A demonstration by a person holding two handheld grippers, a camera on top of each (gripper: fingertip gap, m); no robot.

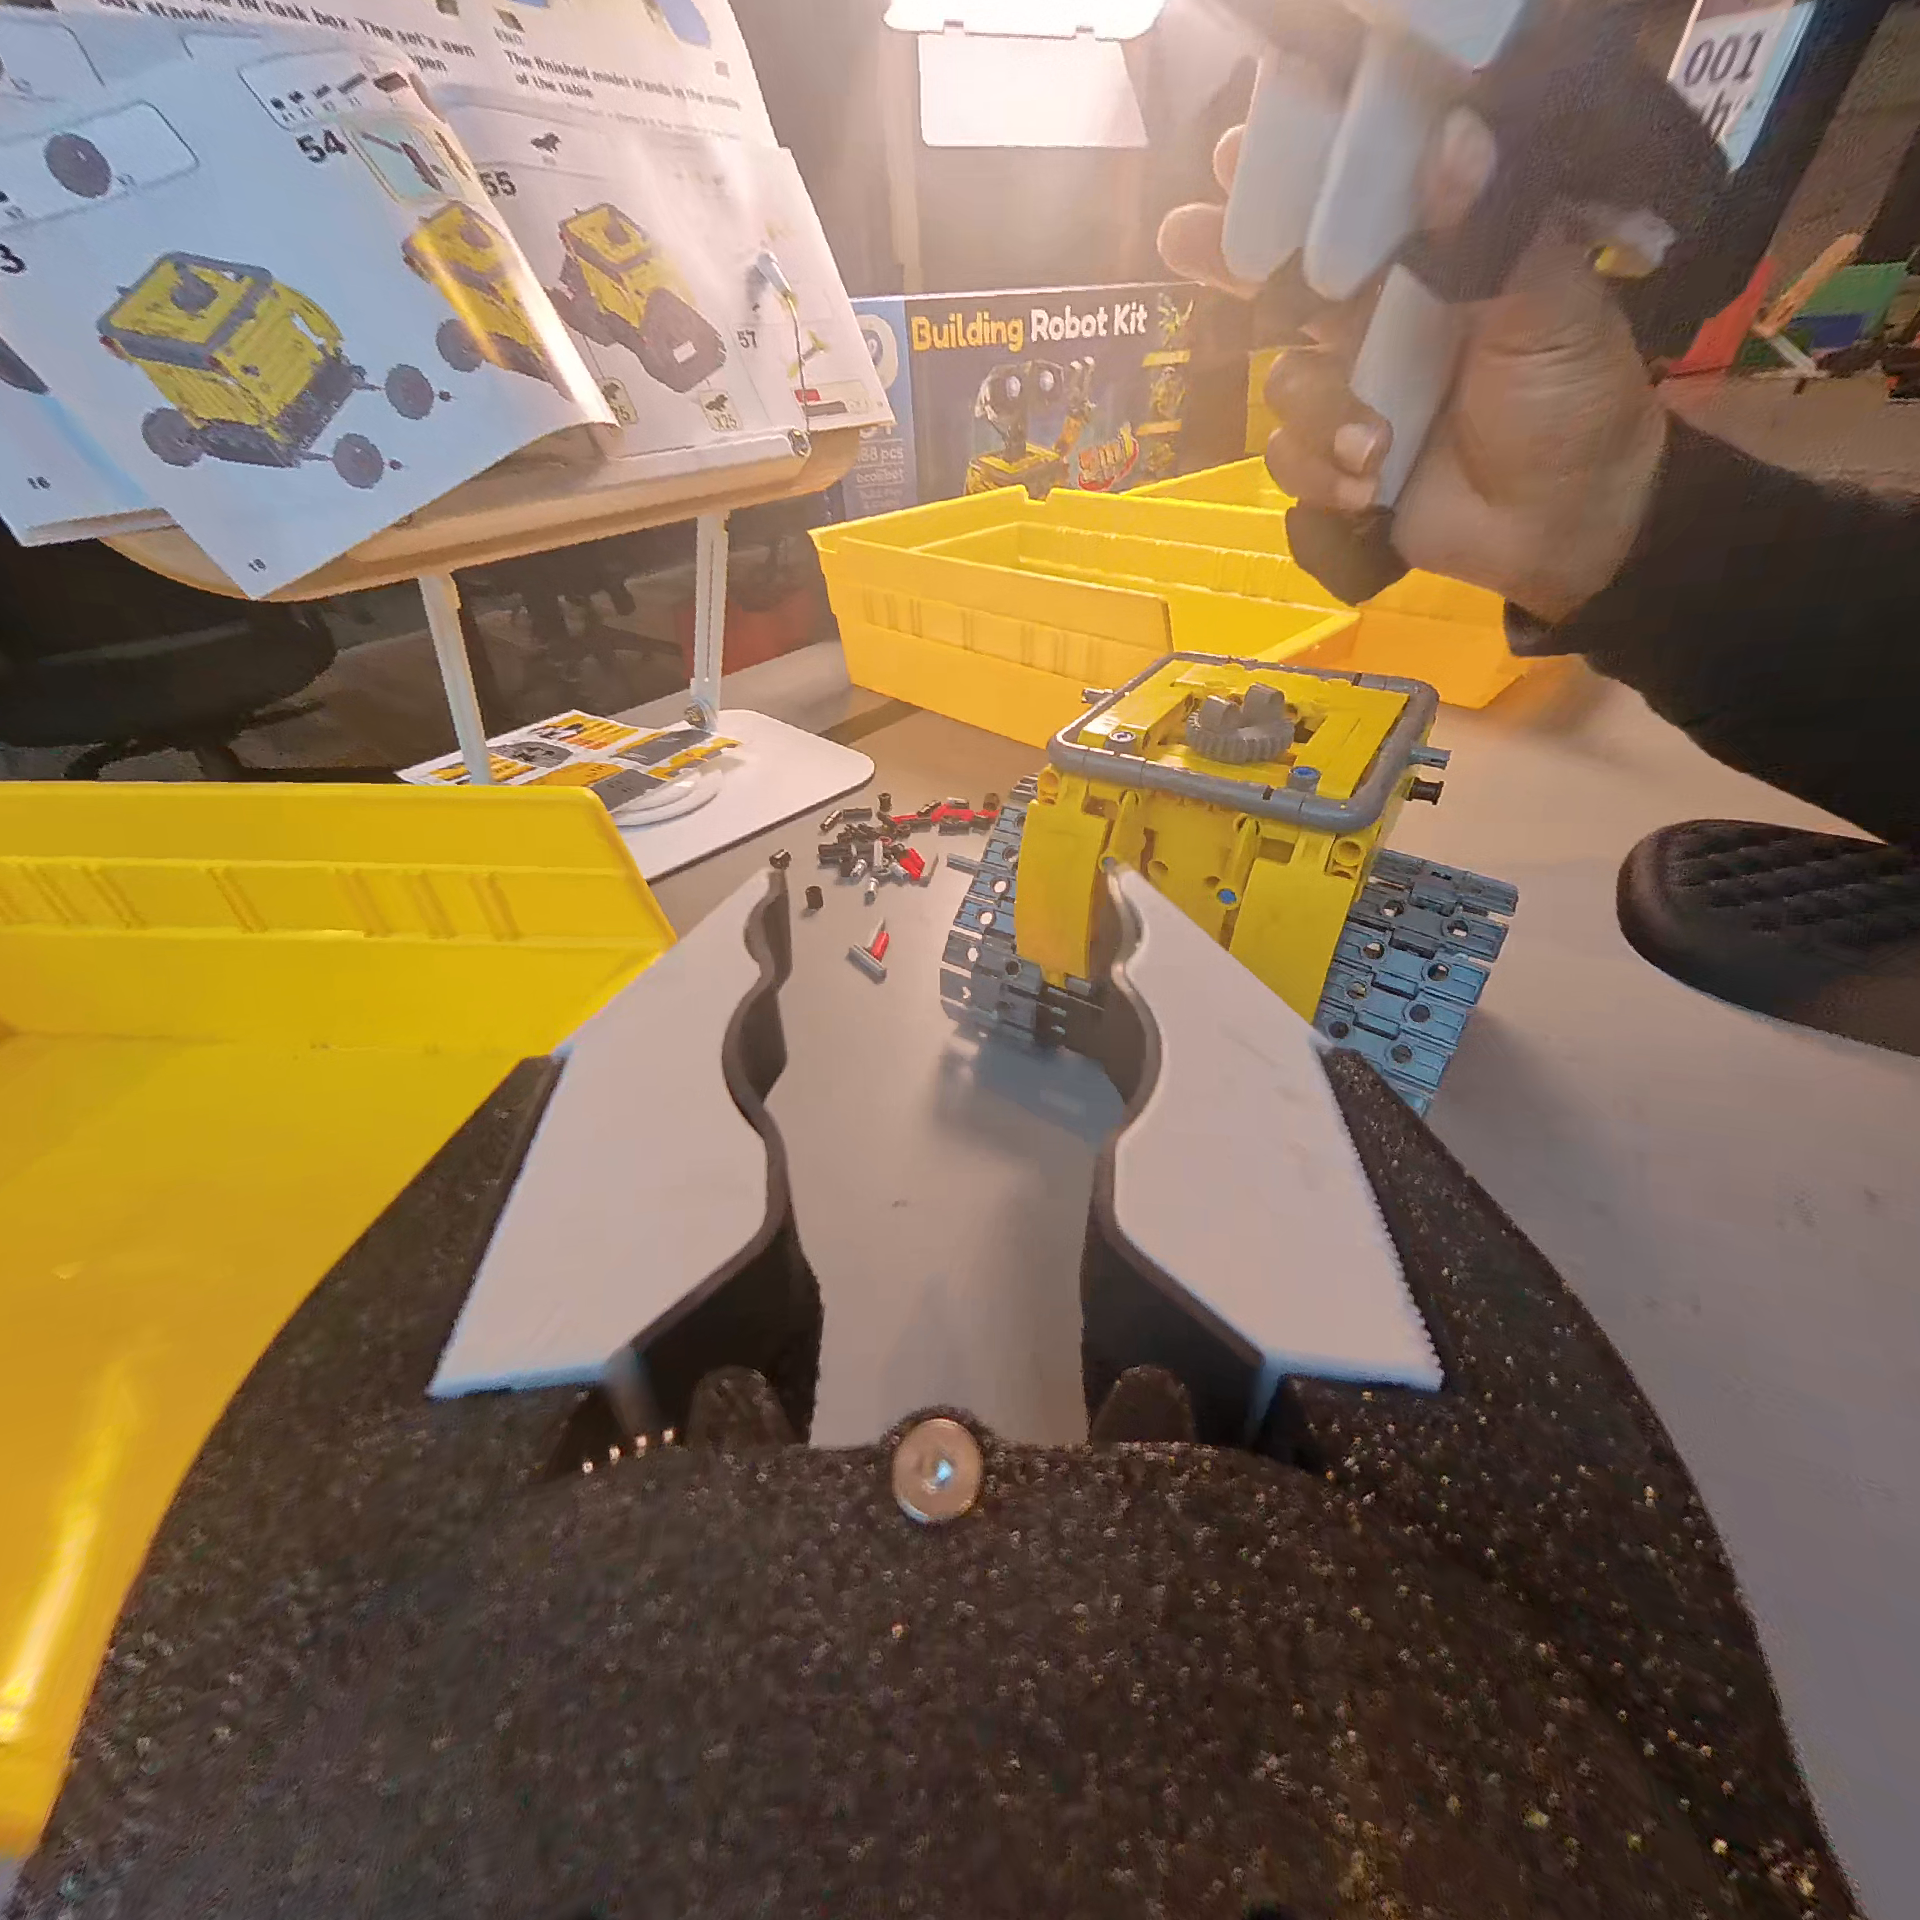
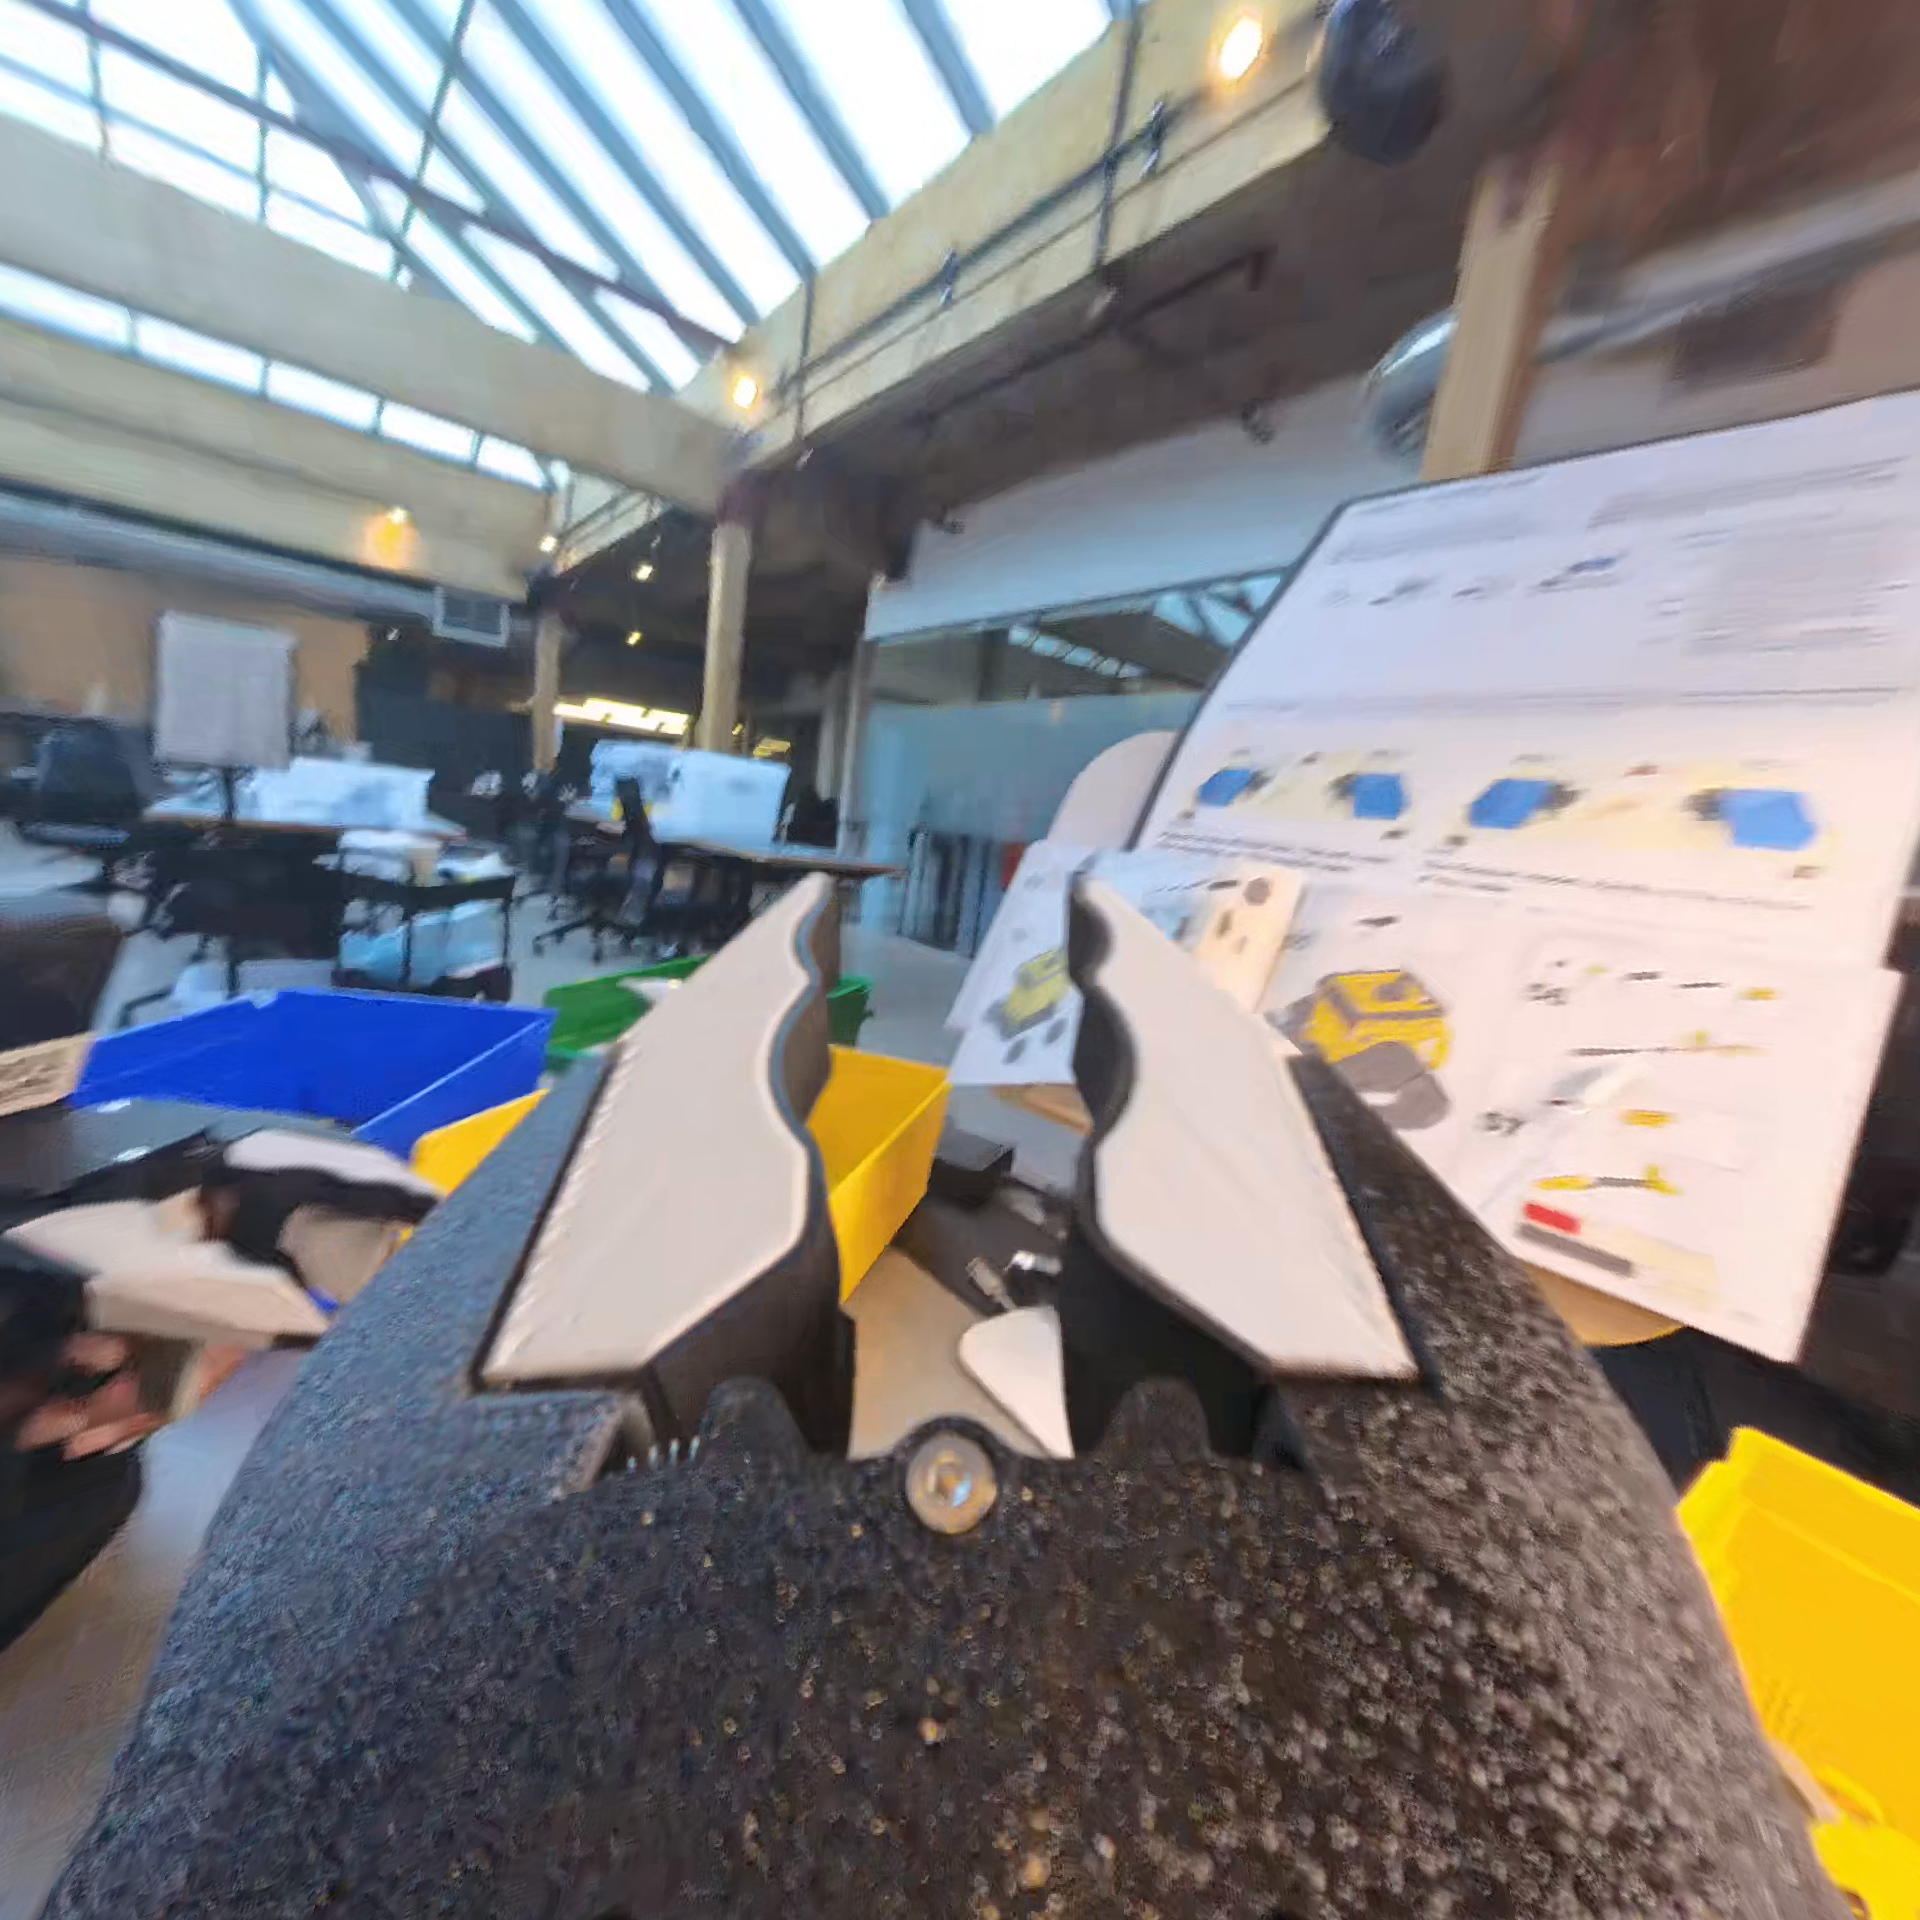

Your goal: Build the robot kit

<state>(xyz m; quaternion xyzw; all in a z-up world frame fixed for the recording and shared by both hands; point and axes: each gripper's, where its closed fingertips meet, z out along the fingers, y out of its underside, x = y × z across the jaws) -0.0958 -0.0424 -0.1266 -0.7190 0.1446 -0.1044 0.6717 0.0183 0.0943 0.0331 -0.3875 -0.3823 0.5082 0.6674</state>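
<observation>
Left gripper [image 1: 940, 883] low over the grey table [image 1: 1662, 1195], jaws spread and empty, its right fingertip just beside one yellow tracked model [image 1: 1236, 842]. Loose pins [image 1: 883, 842], too many and too small to count, lie far-left of it. Right gripper [image 2: 951, 894] raised toward the instruction sheets [image 2: 1558, 883], jaws spread, empty. Three yellow bins show in the left view.

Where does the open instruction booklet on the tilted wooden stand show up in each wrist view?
Left wrist view: the open instruction booklet fills the upper left, above a yellow plastic bin.
Right wrist view: it fills the right side, blurred, beyond the open right gripper.
Shared landmark: the booklet's wooden stand.
</observation>
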